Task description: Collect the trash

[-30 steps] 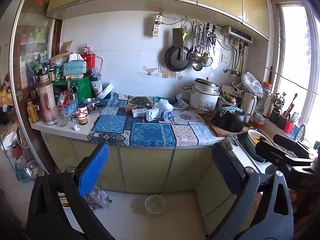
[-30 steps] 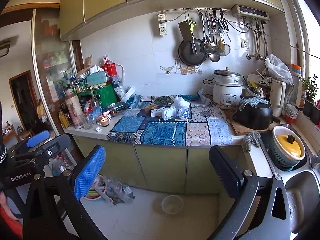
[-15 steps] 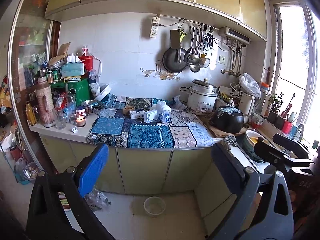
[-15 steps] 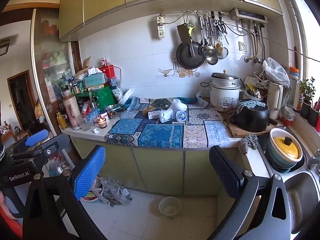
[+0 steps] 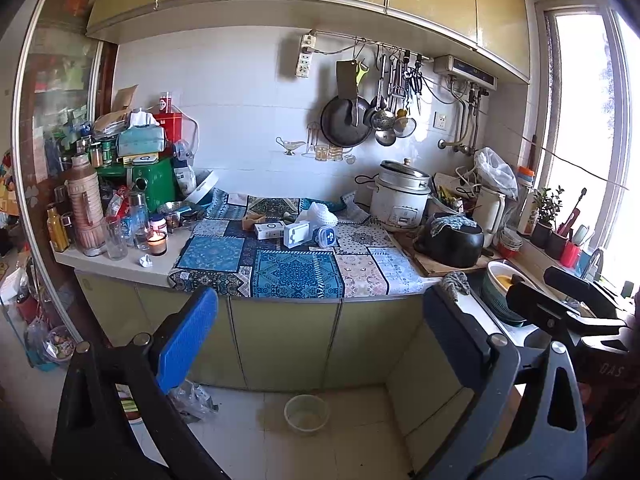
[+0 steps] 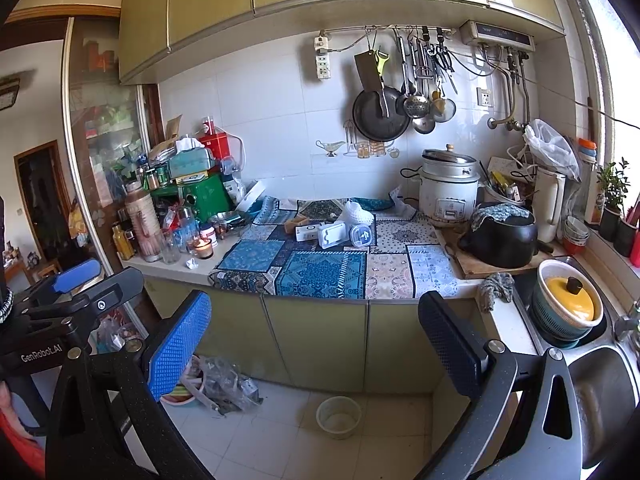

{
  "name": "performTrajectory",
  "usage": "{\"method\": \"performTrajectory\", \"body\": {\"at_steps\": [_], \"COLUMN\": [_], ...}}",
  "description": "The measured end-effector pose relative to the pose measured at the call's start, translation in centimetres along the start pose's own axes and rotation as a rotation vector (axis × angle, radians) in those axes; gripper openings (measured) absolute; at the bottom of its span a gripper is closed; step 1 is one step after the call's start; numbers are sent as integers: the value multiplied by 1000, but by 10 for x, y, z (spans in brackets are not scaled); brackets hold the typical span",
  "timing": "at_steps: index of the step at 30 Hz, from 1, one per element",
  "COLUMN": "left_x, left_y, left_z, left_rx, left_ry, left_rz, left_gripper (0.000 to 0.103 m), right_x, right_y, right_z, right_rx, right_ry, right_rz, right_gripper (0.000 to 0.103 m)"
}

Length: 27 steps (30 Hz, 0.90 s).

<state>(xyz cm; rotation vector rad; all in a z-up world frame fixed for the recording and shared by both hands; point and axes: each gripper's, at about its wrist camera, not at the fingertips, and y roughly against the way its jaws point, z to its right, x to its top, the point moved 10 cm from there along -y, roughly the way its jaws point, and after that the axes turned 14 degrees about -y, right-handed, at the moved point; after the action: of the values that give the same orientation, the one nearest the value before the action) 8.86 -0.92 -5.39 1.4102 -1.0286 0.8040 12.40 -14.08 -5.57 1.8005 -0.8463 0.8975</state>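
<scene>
Holding: nothing; both my left gripper point(image 5: 320, 336) and right gripper point(image 6: 314, 336) have jaws spread wide, well back from the surface point(image 5: 120, 264).
Trash: a crumpled paper wad point(image 5: 146, 261) lies on the bare surface, ahead and left of my left jaws, just beside a lit candle point(image 5: 156, 238); a clear plastic heap point(image 6: 226, 380) lies on the floor, low between my right jaws.
Handling: I judge the wad light, soft and crushable, so pinch it across its middle; the plastic looks slippery and limp, so grab a bunched fold.
Nearby: glasses point(image 5: 114, 238) and bottles point(image 5: 138, 220) crowd behind the wad; boxes point(image 5: 280, 232) sit on the cloth point(image 5: 296, 268); a bowl point(image 5: 306, 414) stands on the floor.
Obstacles: flame and glass beside the wad call for a front approach.
</scene>
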Motion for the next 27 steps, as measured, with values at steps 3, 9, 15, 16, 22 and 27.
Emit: {"method": "performTrajectory", "body": {"at_steps": [3,9,15,16,22,27], "left_x": [1,1,3,4,8,11], "left_y": [0,-1,-5,-6,-23,-47], "left_z": [0,1,-1,-2,-13,-34], "left_rx": [2,0,-3,-1,1,19], "left_ry": [0,0,-4,-5,-10,4], "left_rz": [2,4,1,0,-17,-25], "left_gripper": [103,103,103,103,103,103], "right_x": [0,0,1,1,3,4], "right_y": [1,0,-4,-5,-23,-41], "right_z": [-1,-3,-3,-3,-6,-6], "right_rx": [0,-6,-10,-12,-41,-67], "right_ry": [1,1,0,0,-13,-20], "right_rz": [2,-2,-4,-4,-10,-1], "right_gripper": [103,103,103,103,103,103]}}
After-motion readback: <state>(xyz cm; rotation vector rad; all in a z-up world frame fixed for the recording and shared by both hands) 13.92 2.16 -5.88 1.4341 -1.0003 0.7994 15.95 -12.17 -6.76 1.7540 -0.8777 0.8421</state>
